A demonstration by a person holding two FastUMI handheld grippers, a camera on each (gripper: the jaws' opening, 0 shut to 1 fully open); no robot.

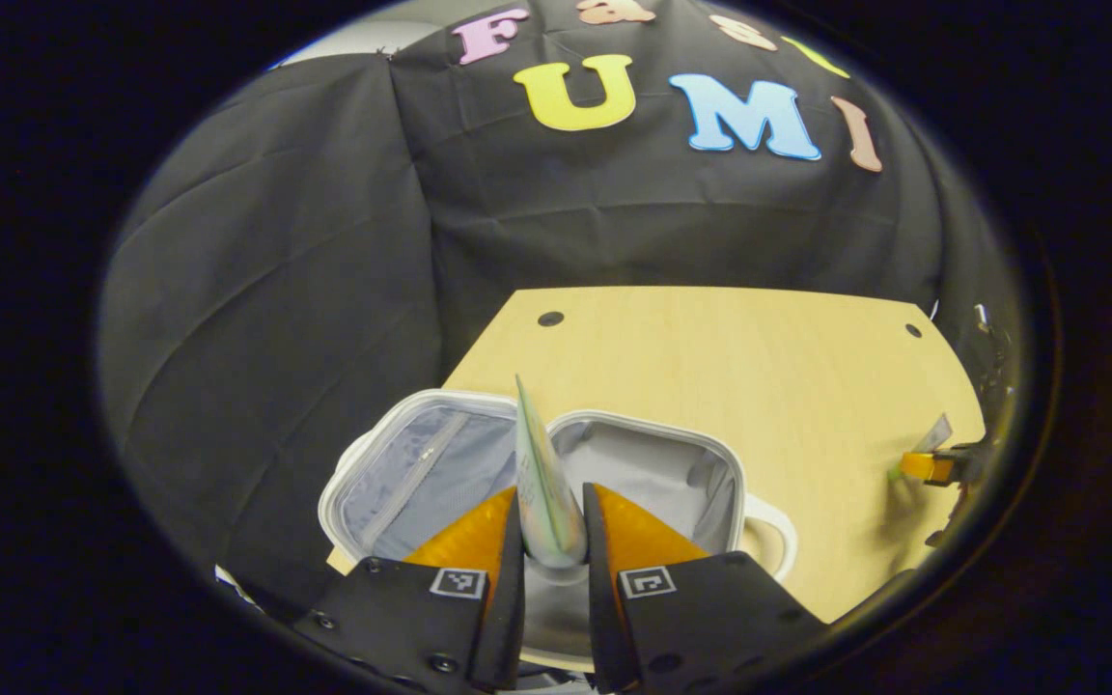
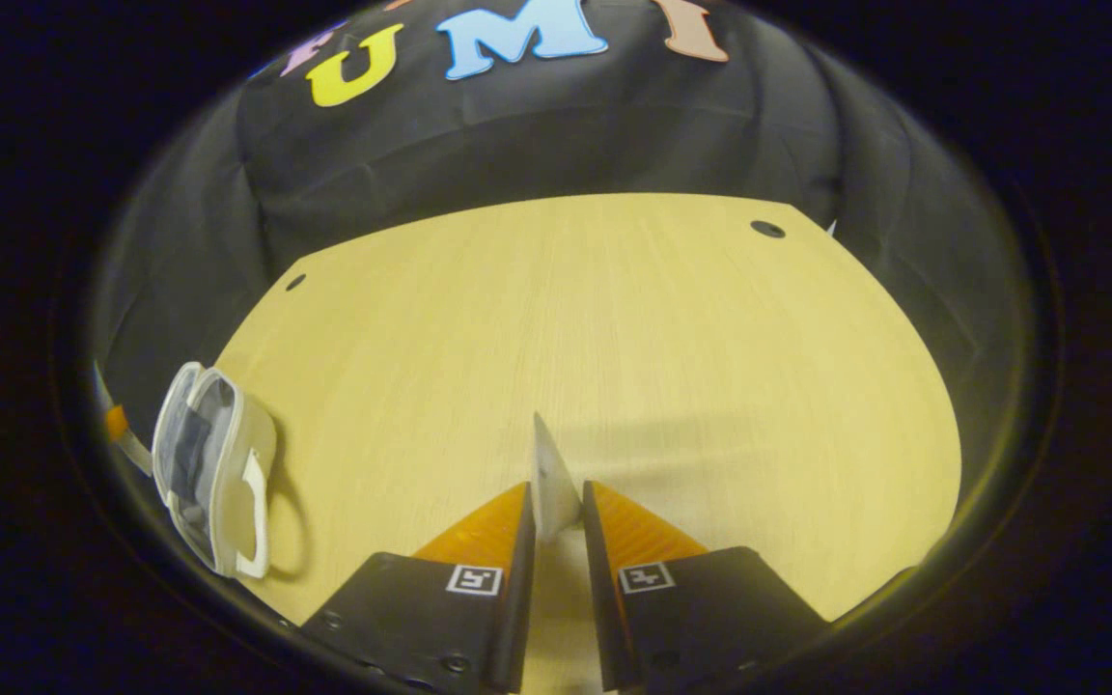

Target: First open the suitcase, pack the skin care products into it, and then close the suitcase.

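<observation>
Grey lining showed inside the open suitcase — we held a tube pinched in the left gripper just above it, ready to pack, while our right gripper clamped a white sachet over the table.

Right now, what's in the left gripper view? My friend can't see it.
The left tongs pinch a flat skin care tube upright over the open white suitcase, whose grey lining shows. The suitcase sits at the near corner of a wooden table; the other tongs hold something at its right edge.
</observation>
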